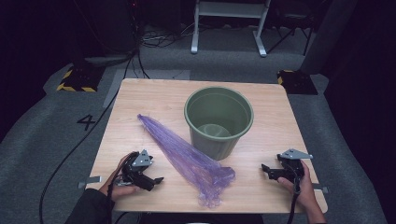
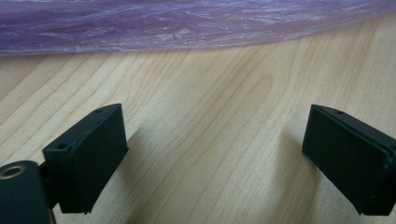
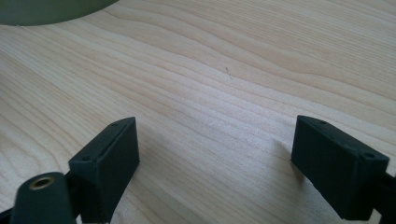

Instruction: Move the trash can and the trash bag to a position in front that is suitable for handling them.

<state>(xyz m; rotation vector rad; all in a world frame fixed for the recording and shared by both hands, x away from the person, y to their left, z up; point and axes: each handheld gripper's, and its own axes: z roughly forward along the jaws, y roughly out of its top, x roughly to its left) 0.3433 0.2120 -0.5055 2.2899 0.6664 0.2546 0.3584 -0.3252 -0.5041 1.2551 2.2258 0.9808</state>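
A green plastic bucket (image 1: pixel 218 120) stands upright and empty in the middle of the wooden table (image 1: pixel 140 100). A crumpled purple plastic bag (image 1: pixel 187 158) lies stretched out flat, from left of the bucket to the table's front edge. My left gripper (image 1: pixel 156 181) rests low at the front left, open, with bare wood between its jaws; the purple bag (image 2: pixel 187 23) lies just ahead of it. At the front right my right gripper (image 1: pixel 266 169) is open too, over bare wood, with the bucket's base (image 3: pixel 46 9) ahead to its left.
The table stands on grey carpet. Cables run along the floor at the left, near a floor mark reading 4. A white frame stands behind the table, and black-and-yellow striped feet sit at both back corners.
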